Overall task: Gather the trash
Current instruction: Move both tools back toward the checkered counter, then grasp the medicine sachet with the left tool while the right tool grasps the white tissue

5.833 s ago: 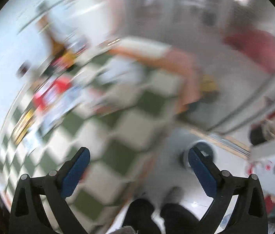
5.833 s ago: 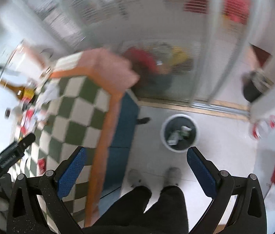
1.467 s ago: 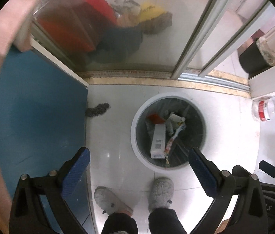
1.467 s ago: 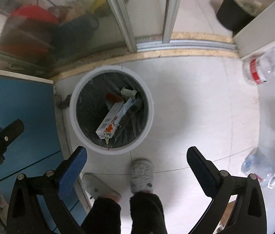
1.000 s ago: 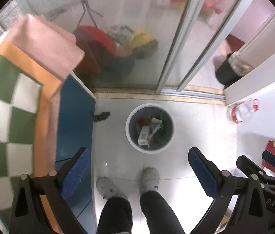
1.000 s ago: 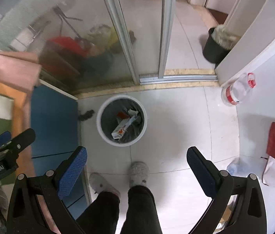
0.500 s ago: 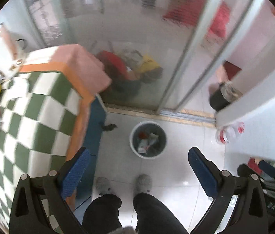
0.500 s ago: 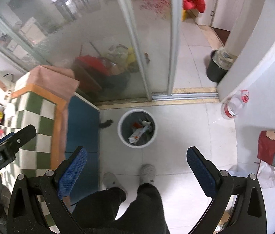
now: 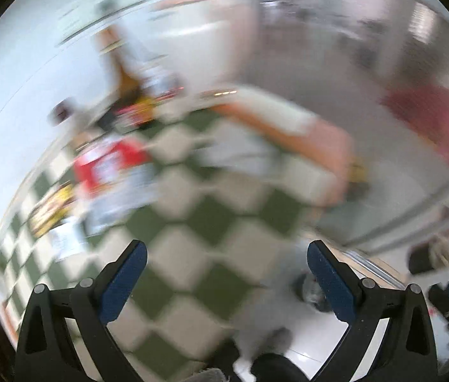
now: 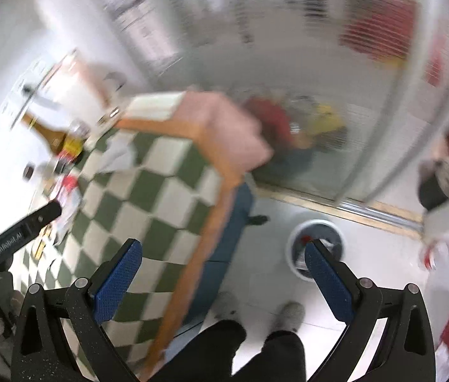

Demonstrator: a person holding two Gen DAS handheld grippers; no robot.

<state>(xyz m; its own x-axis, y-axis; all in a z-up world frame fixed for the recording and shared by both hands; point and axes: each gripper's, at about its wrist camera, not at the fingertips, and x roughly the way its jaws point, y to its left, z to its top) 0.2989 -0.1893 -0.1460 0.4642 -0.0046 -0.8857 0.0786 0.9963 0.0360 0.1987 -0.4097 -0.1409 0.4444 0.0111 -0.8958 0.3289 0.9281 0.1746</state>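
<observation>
White trash bin [image 10: 316,248] is sitting on the pale floor tiles [image 10: 265,289] just beside the table's blue side, holding scraps, with loose wrappers [image 10: 68,191] lying on the green-and-white checkered tablecloth [image 10: 148,197] near a brown bottle [image 10: 49,133], all motion-blurred. Right gripper [image 10: 222,273] is hanging over the table edge with jaws spread wide and nothing between them, its right finger overlapping the bin. Left gripper [image 9: 224,278] is hovering over the tablecloth [image 9: 192,222] with jaws also wide apart and empty, a red-and-white packet [image 9: 109,165] lying blurred ahead.
</observation>
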